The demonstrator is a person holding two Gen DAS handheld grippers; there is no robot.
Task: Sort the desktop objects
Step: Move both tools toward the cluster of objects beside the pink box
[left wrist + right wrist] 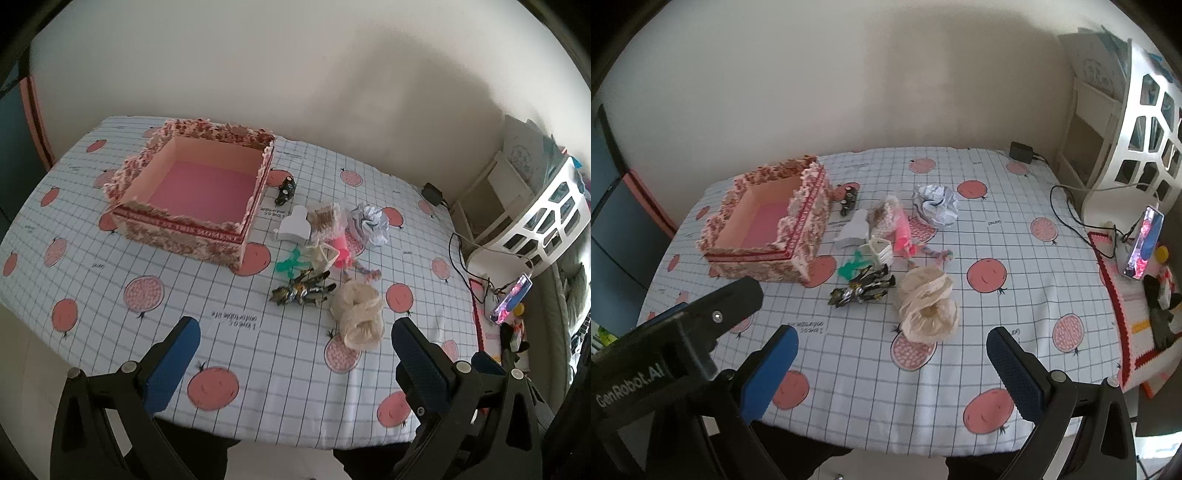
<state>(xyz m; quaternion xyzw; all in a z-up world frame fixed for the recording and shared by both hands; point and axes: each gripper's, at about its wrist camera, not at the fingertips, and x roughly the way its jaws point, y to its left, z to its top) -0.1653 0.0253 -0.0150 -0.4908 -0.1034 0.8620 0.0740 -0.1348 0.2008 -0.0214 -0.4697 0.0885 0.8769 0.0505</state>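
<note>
Left wrist view looked down over a table (229, 332) covered in a grid cloth with pink fruit prints. The left gripper (295, 336) hung above the near edge, its blue-padded fingers (173, 365) spread wide with nothing between them. A patterned open box (192, 192) with a pink floor sat on the far left part of the cloth, one corner turned toward the camera. Just right of it lay a loose pile: a small black toy (285, 190) beside the box's right wall, a white bottle-shaped piece (293, 225), a crumpled paper ball (371, 221), a pink object (341, 251) and a green plastic bit (290, 264). Nearer the camera, a dark action figure (301, 290) lay flat, its long axis running roughly left to right, head end toward the left. A beige crumpled bag (356, 314) sat just right of the figure.

Right wrist view showed the right gripper (890, 350) likewise gaping wide and holding nothing, above the near edge, with the beige bag (929, 304) ahead between its fingers (1015, 369). The left gripper's black body (701, 325) showed at the lower left. A phone (1143, 242) stood propped at the far right.
</note>
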